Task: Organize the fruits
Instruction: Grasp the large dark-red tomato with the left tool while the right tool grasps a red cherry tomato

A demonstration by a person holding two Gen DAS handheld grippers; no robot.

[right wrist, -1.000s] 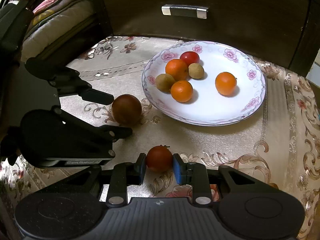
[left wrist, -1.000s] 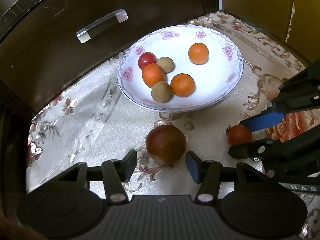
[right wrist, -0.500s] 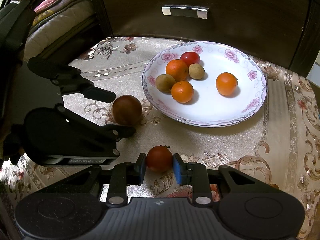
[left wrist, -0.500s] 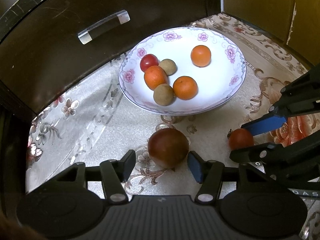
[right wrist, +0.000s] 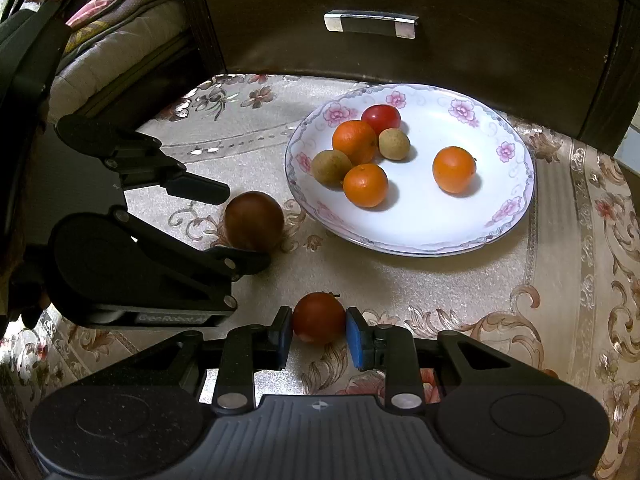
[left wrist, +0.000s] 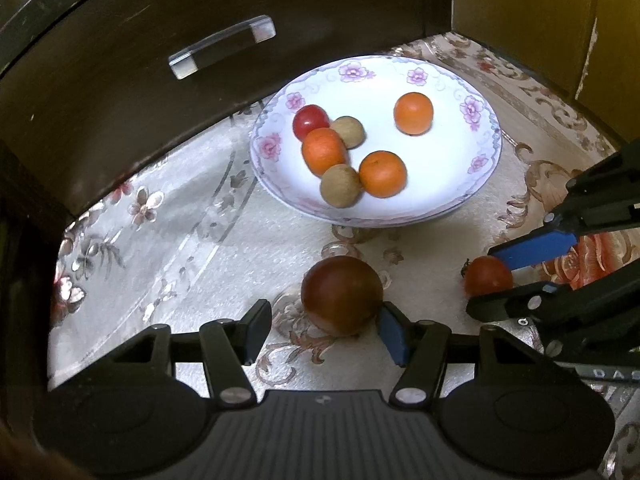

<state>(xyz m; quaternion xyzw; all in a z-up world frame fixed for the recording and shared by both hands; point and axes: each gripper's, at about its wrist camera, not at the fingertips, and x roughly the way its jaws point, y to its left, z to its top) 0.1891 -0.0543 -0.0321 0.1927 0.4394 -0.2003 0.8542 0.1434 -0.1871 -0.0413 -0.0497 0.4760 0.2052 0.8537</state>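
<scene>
A white floral plate (left wrist: 476, 184) (right wrist: 516, 196) holds three oranges, two brown longans and a small red tomato. A large dark-red tomato (left wrist: 341, 294) (right wrist: 253, 221) lies on the tablecloth between the jaws of my open left gripper (left wrist: 326, 330); its right pad touches the fruit and the left pad stands apart. My right gripper (right wrist: 316, 330) is closed on a small red tomato (right wrist: 319, 317) (left wrist: 487, 276) that rests on the cloth, both blue pads touching it.
A dark wooden drawer front with a clear handle (left wrist: 222, 46) (right wrist: 370, 24) stands right behind the plate. A cushion (right wrist: 120, 40) lies at the far left. The patterned tablecloth (right wrist: 560, 280) covers the surface around the plate.
The left gripper has crept forward, so the large tomato sits deeper between its jaws and touches the right pad. The right gripper stays on the small tomato.
</scene>
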